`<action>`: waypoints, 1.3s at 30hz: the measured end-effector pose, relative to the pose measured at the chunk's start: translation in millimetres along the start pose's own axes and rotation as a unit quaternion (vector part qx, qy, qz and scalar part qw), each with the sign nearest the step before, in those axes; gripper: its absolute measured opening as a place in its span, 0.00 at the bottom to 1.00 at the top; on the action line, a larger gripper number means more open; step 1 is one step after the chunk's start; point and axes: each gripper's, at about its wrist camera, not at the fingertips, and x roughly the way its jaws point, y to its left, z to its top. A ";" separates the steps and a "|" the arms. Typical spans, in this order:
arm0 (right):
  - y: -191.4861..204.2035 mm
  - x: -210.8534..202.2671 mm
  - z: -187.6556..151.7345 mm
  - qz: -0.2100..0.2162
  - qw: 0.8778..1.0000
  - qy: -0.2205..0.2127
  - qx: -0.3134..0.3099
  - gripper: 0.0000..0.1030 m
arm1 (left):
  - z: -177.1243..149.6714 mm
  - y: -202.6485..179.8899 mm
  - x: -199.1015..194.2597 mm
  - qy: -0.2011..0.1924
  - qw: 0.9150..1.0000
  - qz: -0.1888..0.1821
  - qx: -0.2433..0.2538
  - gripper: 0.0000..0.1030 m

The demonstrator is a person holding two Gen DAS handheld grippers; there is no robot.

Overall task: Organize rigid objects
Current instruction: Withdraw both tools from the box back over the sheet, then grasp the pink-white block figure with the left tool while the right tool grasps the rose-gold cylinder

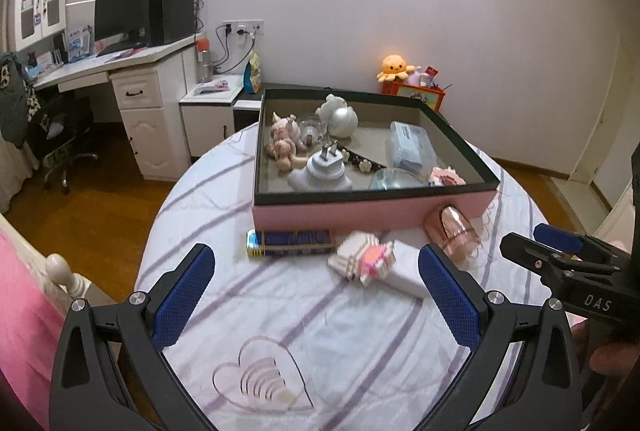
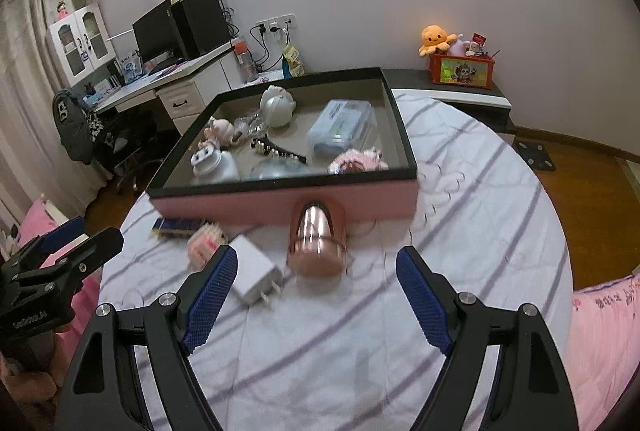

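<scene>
Jaws spread on both grippers, nothing held. Right gripper (image 2: 316,295) faces the rose-gold cup (image 2: 317,243) lying against the pink box (image 2: 280,207), probably boxing it next.

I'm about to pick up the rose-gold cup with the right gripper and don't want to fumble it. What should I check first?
1. Right gripper jaws open wide: ok.
2. Right gripper empty: ok.
3. Rose-gold cup ahead, between the jaws' line: ok.
4. Cup lying on its side, may roll: not ok.
5. White charger close to the left jaw, could be bumped: not ok.
6. Room in the pink box for the cup: ok, bare floor shows in the middle.
</scene>
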 end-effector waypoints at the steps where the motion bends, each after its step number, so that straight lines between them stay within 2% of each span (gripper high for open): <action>1: -0.2 -3.1 -3.2 -0.001 1.000 -0.001 0.001 0.81 | -3.6 -1.4 -2.6 0.000 1.000 0.001 0.000 1.00; 8: 3.3 -15.7 -17.9 -0.005 1.000 -0.004 0.001 0.81 | -19.8 -9.3 -14.0 0.004 1.000 -0.003 -0.003 1.00; 19: 2.2 -14.8 -18.4 -0.007 1.000 -0.003 0.004 0.81 | -19.6 -8.0 -15.1 0.006 1.000 -0.003 -0.007 1.00; 30: -2.4 13.3 -4.9 -0.012 1.000 0.019 0.004 0.81 | -12.8 -14.8 18.6 0.037 0.999 -0.016 -0.003 1.00; 39: -11.1 50.4 5.0 -0.008 0.999 0.048 0.009 0.81 | -6.1 -13.6 58.1 0.071 0.997 -0.028 -0.031 1.00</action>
